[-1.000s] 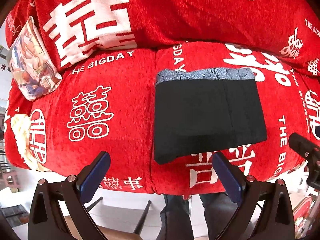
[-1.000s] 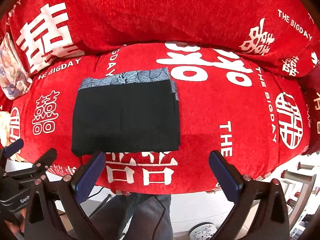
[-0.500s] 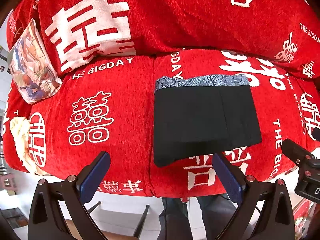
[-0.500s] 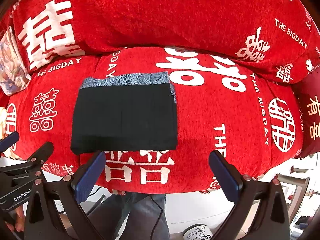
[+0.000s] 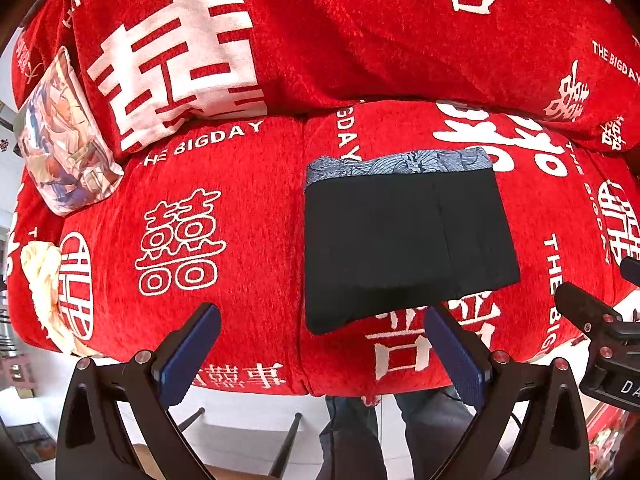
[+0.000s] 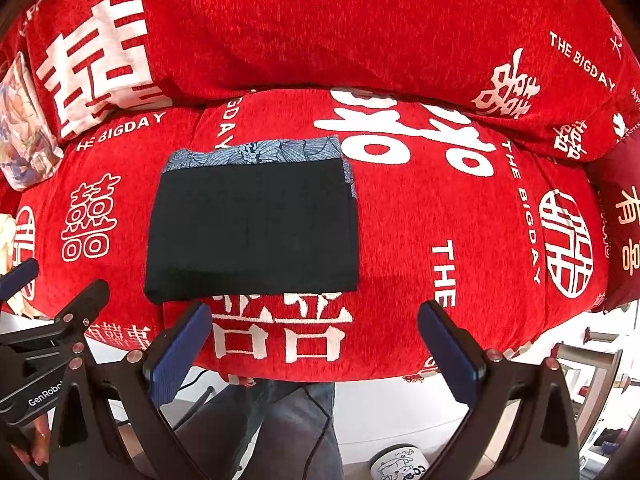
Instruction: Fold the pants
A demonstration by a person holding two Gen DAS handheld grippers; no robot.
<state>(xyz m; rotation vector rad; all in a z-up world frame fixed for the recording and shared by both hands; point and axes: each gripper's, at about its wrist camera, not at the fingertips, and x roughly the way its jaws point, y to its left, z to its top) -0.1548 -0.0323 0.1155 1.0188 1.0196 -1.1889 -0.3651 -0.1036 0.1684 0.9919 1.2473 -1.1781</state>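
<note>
The black pants (image 5: 404, 240) lie folded into a flat rectangle on the red sofa seat (image 5: 224, 240), with a blue patterned band (image 5: 400, 162) along the far edge. They also show in the right wrist view (image 6: 252, 228). My left gripper (image 5: 320, 354) is open and empty, held in front of the sofa's front edge, below the pants' near left corner. My right gripper (image 6: 314, 348) is open and empty, held in front of the sofa edge, below the pants' near right side. Neither touches the pants.
A printed cushion (image 5: 64, 140) leans at the sofa's left end. A cream cloth (image 5: 40, 280) hangs over the left front. The red backrest (image 5: 360, 32) rises behind the pants. The person's legs (image 5: 352, 436) stand below the seat edge. A dark red cushion (image 6: 624, 220) sits at the right.
Both grippers have drawn back a little from the sofa, so the folded pants sit slightly farther off and higher in view. The pants have not moved. Both grippers stayed open.
</note>
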